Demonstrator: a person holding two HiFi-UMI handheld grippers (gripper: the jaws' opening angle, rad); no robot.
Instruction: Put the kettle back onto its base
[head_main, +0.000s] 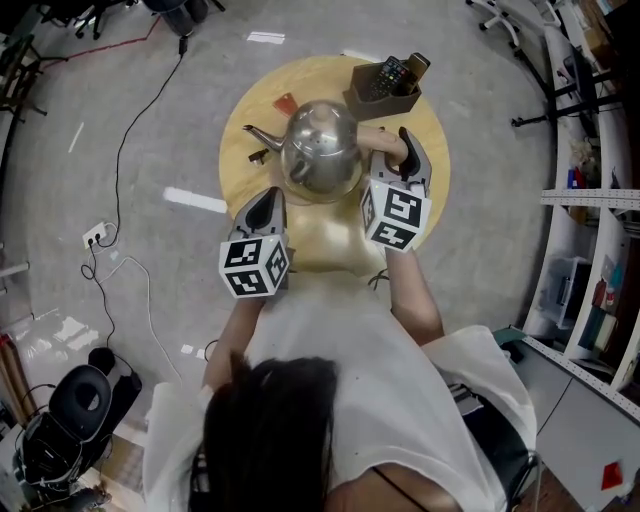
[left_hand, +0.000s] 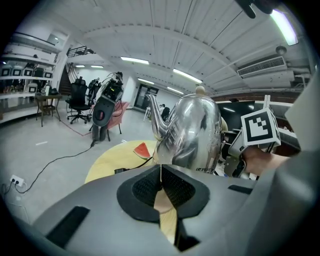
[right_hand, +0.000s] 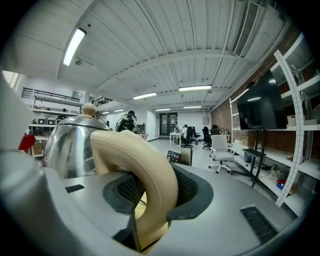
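Two grippers work over the round yellow wooden counter (head_main: 318, 250). The right gripper (head_main: 404, 152) is clamped on the curved beige handle (right_hand: 150, 170) of the polished steel kettle (head_main: 320, 148), which sits over the counter's middle with its spout to the left in the head view. I cannot tell whether it rests on anything, and no base shows clear of it. The left gripper (head_main: 266, 205), jaws together and empty, hangs just beside the kettle's near-left flank. The kettle should probably be held upright and centred over the base before lowering, with the left gripper steadying the body. The black cord (head_main: 258, 155) by the spout could snag.
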